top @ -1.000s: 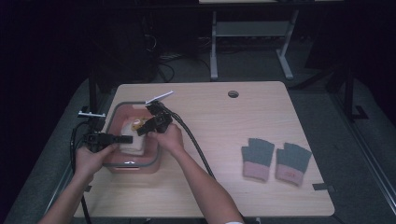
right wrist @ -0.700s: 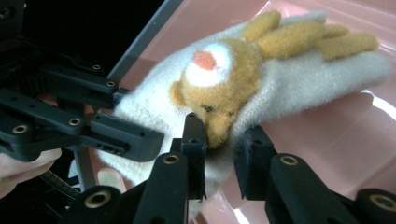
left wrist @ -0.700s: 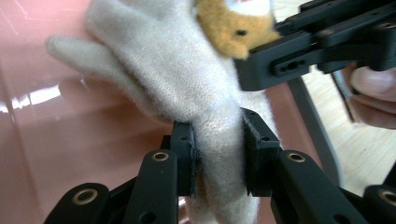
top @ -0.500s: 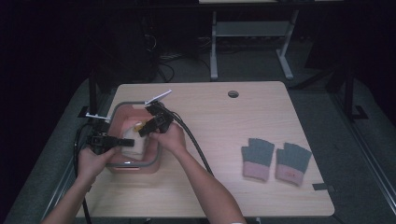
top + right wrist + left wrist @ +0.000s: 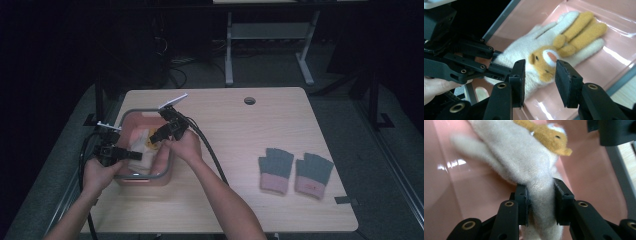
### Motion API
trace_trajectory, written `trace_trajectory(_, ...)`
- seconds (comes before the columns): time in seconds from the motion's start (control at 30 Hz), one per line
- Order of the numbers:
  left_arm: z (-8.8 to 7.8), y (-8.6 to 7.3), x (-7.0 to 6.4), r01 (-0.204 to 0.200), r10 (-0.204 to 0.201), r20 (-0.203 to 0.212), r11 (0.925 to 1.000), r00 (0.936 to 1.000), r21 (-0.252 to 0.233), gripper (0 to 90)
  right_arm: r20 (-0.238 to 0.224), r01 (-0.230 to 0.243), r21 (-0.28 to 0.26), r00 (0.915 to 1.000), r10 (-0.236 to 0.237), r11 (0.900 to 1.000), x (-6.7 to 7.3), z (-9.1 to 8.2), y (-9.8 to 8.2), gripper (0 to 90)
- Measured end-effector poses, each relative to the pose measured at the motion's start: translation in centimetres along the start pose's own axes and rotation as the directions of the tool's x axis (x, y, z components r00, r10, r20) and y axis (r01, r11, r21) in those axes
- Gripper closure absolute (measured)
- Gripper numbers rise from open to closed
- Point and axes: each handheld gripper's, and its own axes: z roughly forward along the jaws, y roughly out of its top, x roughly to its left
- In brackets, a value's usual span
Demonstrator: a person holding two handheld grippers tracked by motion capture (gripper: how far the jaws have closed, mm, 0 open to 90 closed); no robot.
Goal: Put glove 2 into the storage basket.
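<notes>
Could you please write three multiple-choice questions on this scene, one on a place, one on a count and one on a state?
1. Where does the cream glove lie?
A. in the pink tub
B. on the bare table
C. on the floor

2. How many grey gloves lie at the table's right?
A. one
B. two
C. four

3. How does the left gripper stand?
A. wide open over the table
B. shut on nothing
C. shut on the cream glove

Answers: 1 A, the pink tub floor surrounds the glove; 2 B, a pair lies side by side; 3 C, its pads press the glove's cuff from both sides.
</notes>
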Motion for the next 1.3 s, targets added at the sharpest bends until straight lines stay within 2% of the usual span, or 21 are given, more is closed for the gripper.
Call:
trace_trajectory(0.1, 0.1, 0.0, 0.0, 0.004, -0.003, -0.022, 0.9999, 0.9998, 0.012, 62.9, 0.0, -0.001, -0.001, 1.0, 0.001, 1.0, -0.1, -0.2, -0.1, 59.7)
trace_trajectory(0.2, -0.5, 0.3, 0.0, 0.021, -0.021, -0.013, 0.9997, 0.9997, -0.015, 52.6, 0.001, -0.001, -0.008, 1.0, 0.001, 1.0, 0.0, -0.5, -0.1, 59.3)
trace_trajectory(0.27, -1.1, 0.5, 0.0, 0.008, -0.009, -0.028, 0.9997, 0.9996, -0.024, 51.2, -0.023, -0.009, -0.015, 0.9997, 0.009, 1.0, -0.1, -0.8, -0.1, 59.2)
trace_trajectory(0.33, -1.7, 0.8, -0.2, 0.001, -0.003, -0.04, 0.9993, 0.9992, -0.038, 50.2, -0.011, -0.003, -0.013, 0.9999, 0.003, 1.0, 0.0, -1.0, -0.1, 59.2)
trace_trajectory(0.4, -2.2, 1.0, -0.4, -0.002, -0.001, -0.05, 0.9985, 0.9987, -0.055, 50.3, -0.022, -0.009, -0.021, 0.9997, 0.008, 1.0, -0.1, -1.2, -0.2, 59.2)
trace_trajectory(0.47, -2.4, 1.1, -0.6, -0.007, 0.004, -0.05, 0.9978, 0.9987, -0.065, 54.5, -0.022, -0.006, -0.027, 0.9997, 0.005, 1.0, -0.1, -1.4, -0.3, 58.9)
trace_trajectory(0.53, -2.1, 1.2, -0.7, -0.025, 0.023, -0.054, 0.9988, 0.9983, -0.043, 63.4, -0.021, -0.013, -0.033, 0.9997, 0.013, 0.999, -0.1, -1.6, -0.4, 57.7)
trace_trajectory(0.6, -1.5, 1.3, -0.7, -0.036, 0.036, -0.082, 0.9994, 0.996, -0.003, 69.8, -0.022, -0.018, -0.037, 0.9996, 0.017, 0.999, -0.2, -1.8, -0.5, 57.5)
trace_trajectory(0.67, -0.9, 1.3, -0.8, -0.052, 0.055, -0.114, 0.9983, 0.992, 0.025, 71.3, -0.021, -0.018, -0.039, 0.9996, 0.018, 0.999, -0.3, -2.0, -0.6, 57.5)
trace_trajectory(0.73, -0.3, 1.3, -1.0, -0.051, 0.057, -0.134, 0.9978, 0.9893, 0.042, 71.6, -0.019, -0.018, -0.044, 0.9997, 0.017, 0.999, -0.5, -2.3, -0.7, 57.3)
trace_trajectory(0.83, 0.4, 1.4, -0.9, -0.064, 0.08, -0.169, 0.9931, 0.9823, 0.098, 71.2, -0.019, -0.019, -0.054, 0.9996, 0.018, 0.998, -0.6, -2.8, -0.8, 57.1)
trace_trajectory(0.93, 0.4, 1.5, -0.7, -0.052, 0.066, -0.167, 0.9946, 0.9837, 0.09, 70.6, -0.019, -0.018, -0.061, 0.9997, 0.017, 0.998, -0.7, -3.2, -0.8, 56.9)
trace_trajectory(1.0, 0.0, 1.6, -0.8, -0.057, 0.068, -0.175, 0.9961, 0.9822, 0.068, 69.9, -0.02, -0.013, -0.064, 0.9997, 0.011, 0.998, -0.7, -3.6, -0.9, 56.8)
trace_trajectory(1.1, -0.6, 1.7, -0.9, -0.051, 0.056, -0.17, 0.9981, 0.9839, 0.034, 68.5, -0.016, -0.01, -0.069, 0.9998, 0.009, 0.998, -0.8, -3.8, -1.0, 56.8)
trace_trajectory(1.17, -0.9, 1.8, -1.1, -0.048, 0.05, -0.159, 0.9987, 0.986, 0.014, 67.9, -0.019, -0.009, -0.071, 0.9998, 0.008, 0.997, -0.9, -4.0, -1.1, 56.7)
trace_trajectory(1.3, -1.1, 2.0, -1.3, -0.05, 0.05, -0.136, 0.9987, 0.9894, 0.008, 64.8, -0.026, -0.011, -0.075, 0.9996, 0.009, 0.997, -1.0, -4.4, -1.2, 56.3)
